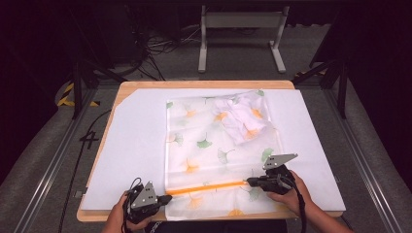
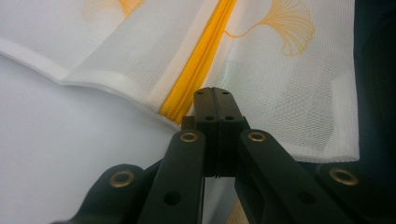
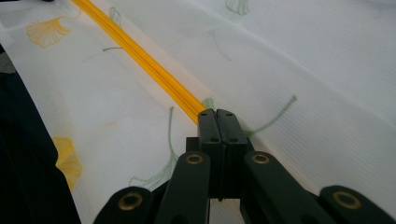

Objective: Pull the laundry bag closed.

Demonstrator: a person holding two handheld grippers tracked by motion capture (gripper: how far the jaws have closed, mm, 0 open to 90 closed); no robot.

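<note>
A white mesh bag (image 1: pixel 209 145) printed with ginkgo leaves lies flat on the white sheet. An orange zipper (image 1: pixel 204 188) runs across its near end. My left gripper (image 1: pixel 166 198) sits at the zipper's left end, jaws together on the bag's edge (image 2: pixel 140 95) right beside the orange zipper (image 2: pixel 196 70). My right gripper (image 1: pixel 249 182) is shut at the zipper's right end, where the orange zipper (image 3: pixel 154 65) stops at the jaw tips. What the jaws pinch is hidden. A crumpled white cloth (image 1: pixel 240 116) bulges at the bag's far right corner, apparently under the mesh.
The white sheet (image 1: pixel 136 141) covers most of the wooden table (image 1: pixel 204 84), whose near edge runs just under both hands. Dark floor, cables and a metal stand (image 1: pixel 240 22) lie beyond the far edge. Bare sheet lies left and right of the bag.
</note>
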